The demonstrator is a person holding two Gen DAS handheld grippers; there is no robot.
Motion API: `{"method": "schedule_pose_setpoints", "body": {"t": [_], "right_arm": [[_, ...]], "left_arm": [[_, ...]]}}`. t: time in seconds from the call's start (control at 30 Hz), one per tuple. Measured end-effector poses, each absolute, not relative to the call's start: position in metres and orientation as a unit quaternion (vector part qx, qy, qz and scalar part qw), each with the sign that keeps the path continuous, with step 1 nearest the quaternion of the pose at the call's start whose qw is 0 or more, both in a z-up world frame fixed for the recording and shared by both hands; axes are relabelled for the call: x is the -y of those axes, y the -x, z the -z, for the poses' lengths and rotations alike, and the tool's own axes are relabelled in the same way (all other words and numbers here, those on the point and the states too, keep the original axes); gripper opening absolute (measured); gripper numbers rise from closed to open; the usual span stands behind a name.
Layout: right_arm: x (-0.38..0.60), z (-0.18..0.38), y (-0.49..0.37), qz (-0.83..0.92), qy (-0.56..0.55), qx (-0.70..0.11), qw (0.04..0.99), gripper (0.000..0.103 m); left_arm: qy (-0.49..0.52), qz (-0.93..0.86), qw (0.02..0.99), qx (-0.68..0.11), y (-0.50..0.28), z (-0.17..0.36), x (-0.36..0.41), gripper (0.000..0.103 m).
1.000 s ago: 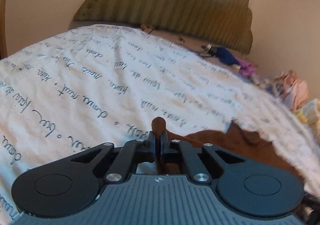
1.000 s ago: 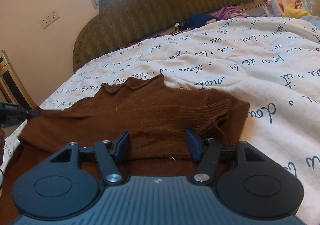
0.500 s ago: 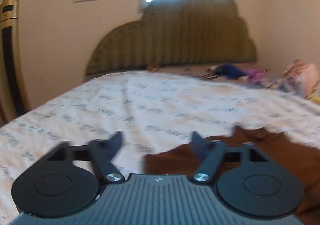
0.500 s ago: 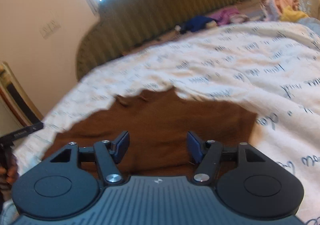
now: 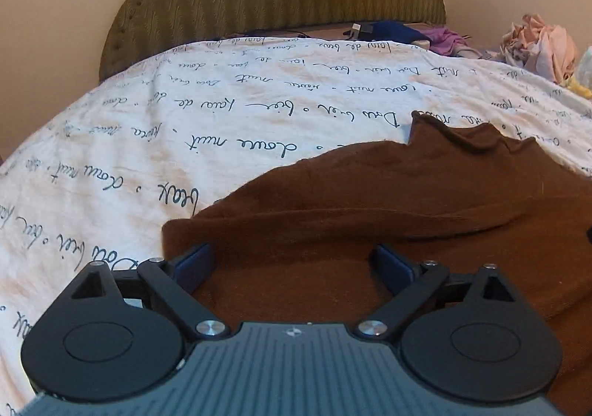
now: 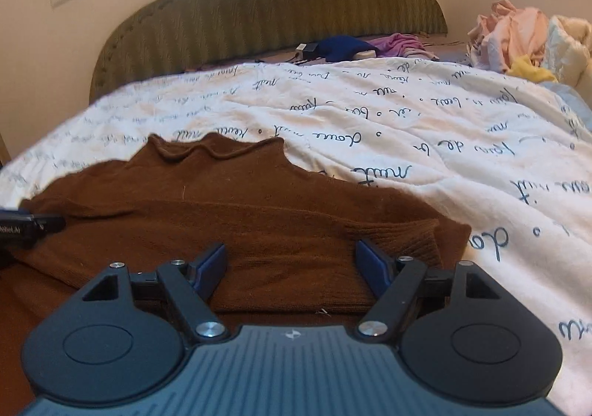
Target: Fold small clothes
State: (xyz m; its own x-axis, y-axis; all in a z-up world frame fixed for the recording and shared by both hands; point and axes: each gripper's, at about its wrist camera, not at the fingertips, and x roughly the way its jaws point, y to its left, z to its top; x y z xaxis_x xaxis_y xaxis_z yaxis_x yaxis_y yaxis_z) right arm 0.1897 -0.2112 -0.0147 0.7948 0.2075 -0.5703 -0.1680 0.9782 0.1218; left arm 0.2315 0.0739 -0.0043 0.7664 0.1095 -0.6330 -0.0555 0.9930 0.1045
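Nearest the left wrist camera, the left gripper (image 5: 294, 264) hangs over the brown sweater (image 5: 370, 201) with its jaws spread wide and opening further; a second ago they were pinched tight on a fold of that knit, so the cloth has been let go and only flat fabric lies under the gap, touched by neither blue pad (image 5: 194, 262). The right gripper (image 6: 292, 264) is also parting, wider than it stood a second ago, and nothing is clamped between its fingers; the sweater (image 6: 229, 209) simply lies beneath them. From this side the sleeve cuff (image 6: 399, 236) rests folded inward across the body, and the wavy collar (image 6: 218, 149) points toward the headboard. The tip of the left tool (image 6: 29, 227) shows at the sweater's left edge. Judging from both releases, one fold has just been laid down and the garment now rests on the printed duvet (image 5: 148, 157), free of either tool, so a fresh grasp would be needed for the next fold. Beyond it, dark blue and purple items (image 6: 355, 46) lie by the green headboard (image 6: 277, 5), and a heap of pale clothes (image 6: 518, 39) waits at the far right.
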Motion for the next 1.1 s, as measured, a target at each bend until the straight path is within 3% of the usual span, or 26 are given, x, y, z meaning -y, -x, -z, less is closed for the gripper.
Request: {"method": "schedule_pose_setpoints", "body": {"t": [0.13,0.27,0.33,0.4,0.53,0.63,0.77,0.8,0.97,1.1], "right_arm": [[0.205,-0.005,-0.173,-0.091,-0.031,-0.307,0.947,0.078],[0.198,-0.017,-0.138,-0.139,-0.054,-0.300,0.942,0.079],[0.189,-0.006,-0.141,-0.133,-0.033,-0.329,0.934,0.078],[0.191,0.014,-0.143,-0.127,-0.018,-0.324,0.937,0.079],[0.196,-0.002,-0.132,-0.083,-0.053,-0.334,0.937,0.080],[0.187,-0.011,-0.099,-0.126,-0.079,-0.324,0.934,0.081],[0.172,0.017,-0.072,-0.123,-0.008,-0.321,0.939,0.083],[0.178,0.017,-0.070,-0.123,-0.021,-0.320,0.939,0.083],[0.181,0.003,-0.068,-0.038,-0.035,-0.345,0.937,0.083],[0.159,0.000,-0.043,-0.112,-0.026,-0.353,0.928,0.084]], "left_arm": [[-0.053,-0.069,0.947,-0.309,-0.197,-0.013,-0.064,0.086],[-0.042,-0.016,0.952,-0.302,-0.155,-0.022,-0.042,0.094],[-0.086,-0.025,0.946,-0.311,-0.158,-0.005,-0.032,0.099],[-0.053,-0.022,0.942,-0.331,-0.170,0.003,-0.047,0.103],[-0.042,-0.048,0.940,-0.334,-0.153,-0.020,-0.057,0.088],[-0.026,0.021,0.945,-0.325,-0.113,-0.030,-0.046,0.099],[-0.051,0.070,0.926,-0.368,-0.089,0.010,-0.026,0.101],[-0.056,0.066,0.933,-0.349,-0.081,0.014,-0.025,0.102],[-0.050,0.064,0.931,-0.355,-0.083,0.013,-0.027,0.103],[-0.048,0.062,0.930,-0.360,-0.081,0.010,-0.027,0.103]]}}
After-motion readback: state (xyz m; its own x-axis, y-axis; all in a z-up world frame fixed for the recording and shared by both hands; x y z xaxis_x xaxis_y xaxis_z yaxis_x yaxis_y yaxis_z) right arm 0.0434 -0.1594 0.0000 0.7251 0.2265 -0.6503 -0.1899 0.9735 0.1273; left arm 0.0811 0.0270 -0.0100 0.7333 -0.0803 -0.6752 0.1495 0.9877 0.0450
